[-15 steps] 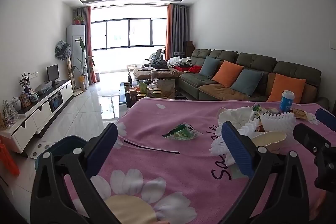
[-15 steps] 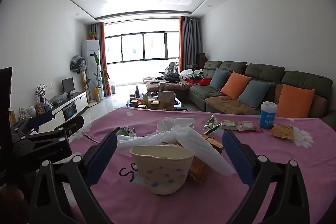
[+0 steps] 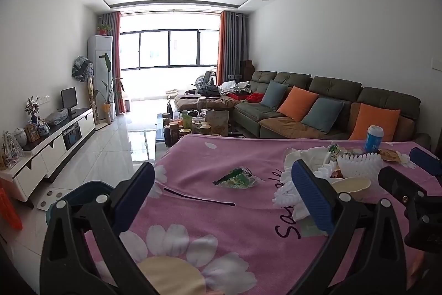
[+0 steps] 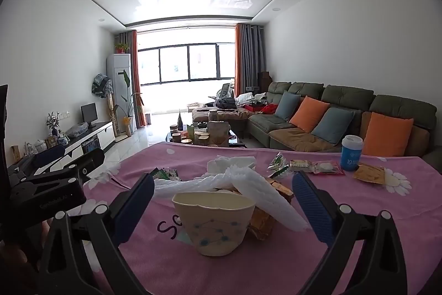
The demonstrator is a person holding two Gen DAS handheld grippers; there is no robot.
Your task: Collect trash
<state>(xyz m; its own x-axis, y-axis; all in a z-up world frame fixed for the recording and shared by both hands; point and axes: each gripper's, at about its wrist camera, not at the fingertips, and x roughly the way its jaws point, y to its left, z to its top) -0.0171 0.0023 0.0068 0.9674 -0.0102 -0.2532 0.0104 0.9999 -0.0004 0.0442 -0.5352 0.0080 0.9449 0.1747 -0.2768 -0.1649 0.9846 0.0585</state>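
Trash lies on a pink flowered tablecloth [image 3: 221, 212]. A green snack wrapper [image 3: 237, 177] rests ahead of my left gripper [image 3: 223, 192], which is open and empty. A cream paper cup [image 4: 214, 223] sits between the wide jaws of my right gripper [image 4: 223, 201], untouched by the pads. White foam netting [image 4: 248, 190] drapes over the cup and a crumpled tissue [image 4: 229, 162]. Gold wrappers [image 4: 265, 220] lie beside the cup. More snack packets [image 4: 317, 166] and a blue-and-white cup [image 4: 351, 152] sit farther right.
A dark blue bin [image 3: 80, 192] stands on the floor left of the table. A black line [image 3: 199, 196] marks the cloth. Beyond are a cluttered coffee table [image 3: 193, 126], a green sofa [image 3: 331, 112] with cushions, and a TV cabinet [image 3: 49, 145].
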